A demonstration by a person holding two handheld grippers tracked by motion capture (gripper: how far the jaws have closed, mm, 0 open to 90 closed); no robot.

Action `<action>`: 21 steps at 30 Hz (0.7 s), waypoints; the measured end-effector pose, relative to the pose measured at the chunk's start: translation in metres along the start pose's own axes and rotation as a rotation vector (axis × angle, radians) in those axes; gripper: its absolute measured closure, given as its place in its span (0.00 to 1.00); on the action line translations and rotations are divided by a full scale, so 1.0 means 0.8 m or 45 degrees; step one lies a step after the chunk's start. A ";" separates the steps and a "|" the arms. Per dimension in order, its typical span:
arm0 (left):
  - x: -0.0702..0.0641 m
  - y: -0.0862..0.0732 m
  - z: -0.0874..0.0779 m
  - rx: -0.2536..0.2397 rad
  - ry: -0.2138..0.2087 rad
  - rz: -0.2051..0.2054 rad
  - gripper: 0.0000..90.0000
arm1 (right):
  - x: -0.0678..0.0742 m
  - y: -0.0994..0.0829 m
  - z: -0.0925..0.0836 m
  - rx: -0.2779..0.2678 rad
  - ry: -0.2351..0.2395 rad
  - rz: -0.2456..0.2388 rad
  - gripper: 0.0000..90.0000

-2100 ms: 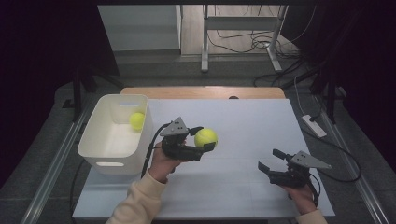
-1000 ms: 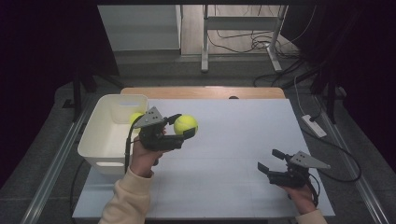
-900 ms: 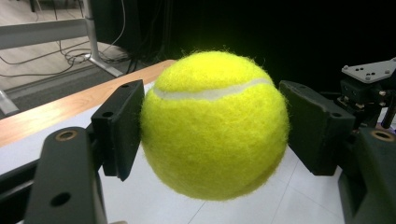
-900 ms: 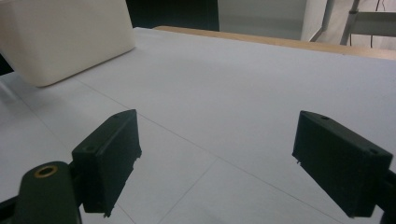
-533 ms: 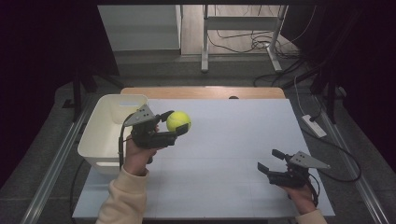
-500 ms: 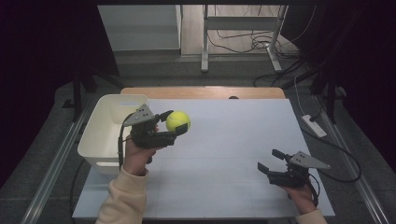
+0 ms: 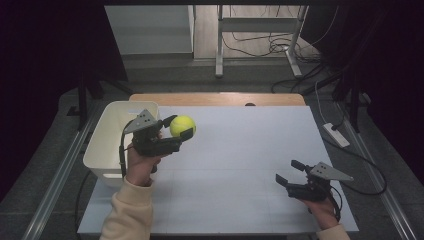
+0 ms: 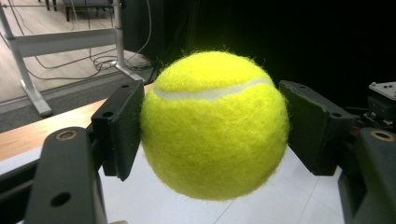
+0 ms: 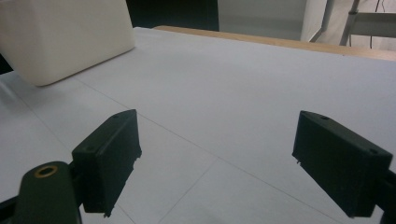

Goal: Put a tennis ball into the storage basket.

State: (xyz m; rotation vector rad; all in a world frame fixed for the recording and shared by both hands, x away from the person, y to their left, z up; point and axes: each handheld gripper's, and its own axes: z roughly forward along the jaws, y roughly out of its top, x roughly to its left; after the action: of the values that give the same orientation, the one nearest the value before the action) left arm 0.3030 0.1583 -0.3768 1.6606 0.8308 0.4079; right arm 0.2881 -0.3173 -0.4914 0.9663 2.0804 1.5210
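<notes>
A yellow tennis ball (image 7: 183,125) hangs above the table just right of a white bin (image 7: 98,150). My left gripper (image 7: 180,127) is shut on it, one pad on each side. Seen up close in the left gripper view, the tennis ball (image 8: 215,123) is squeezed between the black pads (image 8: 119,128) of the left gripper (image 8: 215,133). At the near right, my right gripper (image 7: 288,171) rests low over the white table (image 7: 240,160), open and holding nothing. The right gripper view has the right gripper (image 9: 229,161) with jaws wide apart over bare table and the white bin (image 9: 65,37) far off at upper left.
A wooden strip (image 7: 215,98) runs along the table's far edge. Beyond it stand a metal frame (image 7: 219,45) and loose cables on the floor. A power strip (image 7: 336,135) lies off the table's right side. A dark rail (image 7: 60,175) runs along the left.
My left gripper has carried the tennis ball leftward and away from the table's middle, up beside the white bin. The right gripper has stayed in place.
</notes>
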 end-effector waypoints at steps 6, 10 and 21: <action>0.003 0.000 -0.004 -0.011 0.028 -0.006 0.30 | 0.001 0.000 0.001 0.003 0.000 -0.004 0.16; 0.009 0.000 -0.010 -0.025 0.050 -0.014 0.30 | 0.001 0.000 0.001 0.003 0.000 -0.005 0.16; 0.025 -0.001 -0.021 -0.046 0.114 -0.049 0.30 | 0.000 0.000 0.001 0.005 -0.001 -0.008 0.16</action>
State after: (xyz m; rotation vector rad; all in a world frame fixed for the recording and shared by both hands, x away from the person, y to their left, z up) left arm 0.3054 0.1848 -0.3765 1.6000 0.9152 0.4701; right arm 0.2883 -0.3166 -0.4918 0.9608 2.0848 1.5138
